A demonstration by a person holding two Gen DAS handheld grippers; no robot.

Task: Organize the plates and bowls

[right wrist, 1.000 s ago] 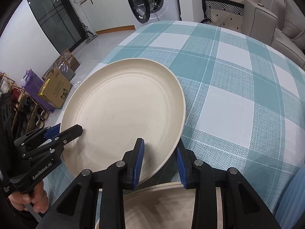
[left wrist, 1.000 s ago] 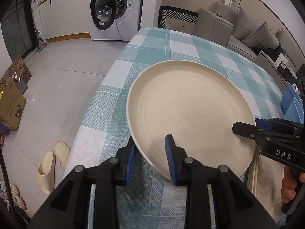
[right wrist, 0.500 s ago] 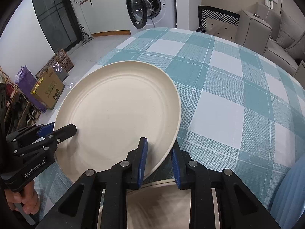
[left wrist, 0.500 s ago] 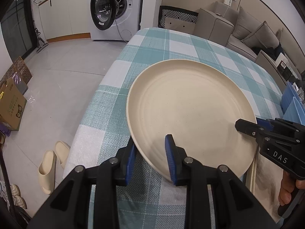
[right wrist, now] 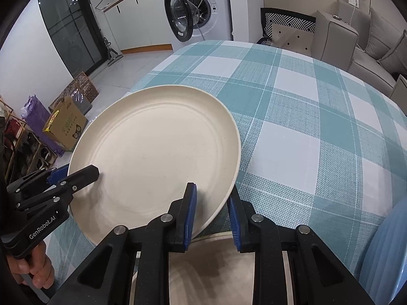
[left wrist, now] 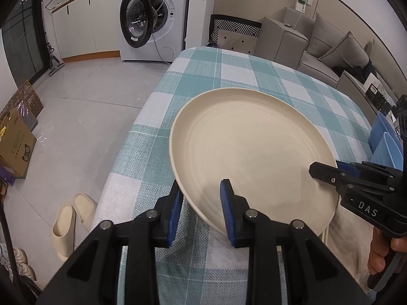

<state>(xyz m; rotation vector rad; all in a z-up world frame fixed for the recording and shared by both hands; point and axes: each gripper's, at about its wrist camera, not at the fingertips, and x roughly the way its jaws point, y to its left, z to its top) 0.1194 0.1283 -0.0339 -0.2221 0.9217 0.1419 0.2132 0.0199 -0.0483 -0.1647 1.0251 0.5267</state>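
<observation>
Plate (left wrist: 250, 150) rim sits clamped between both the left claw (left wrist: 201, 209) and right claw (right wrist: 211, 211).

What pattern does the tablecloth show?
Teal-and-white checks on the tablecloth, clearest in the right wrist view.

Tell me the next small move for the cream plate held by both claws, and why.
Probably carry the cream plate a little farther over the checked tablecloth and lower it level there. The left claw and right claw each straddle a rim edge, the plate hangs tilted above the cloth, and another cream dish sits right beneath the right claw.
</observation>
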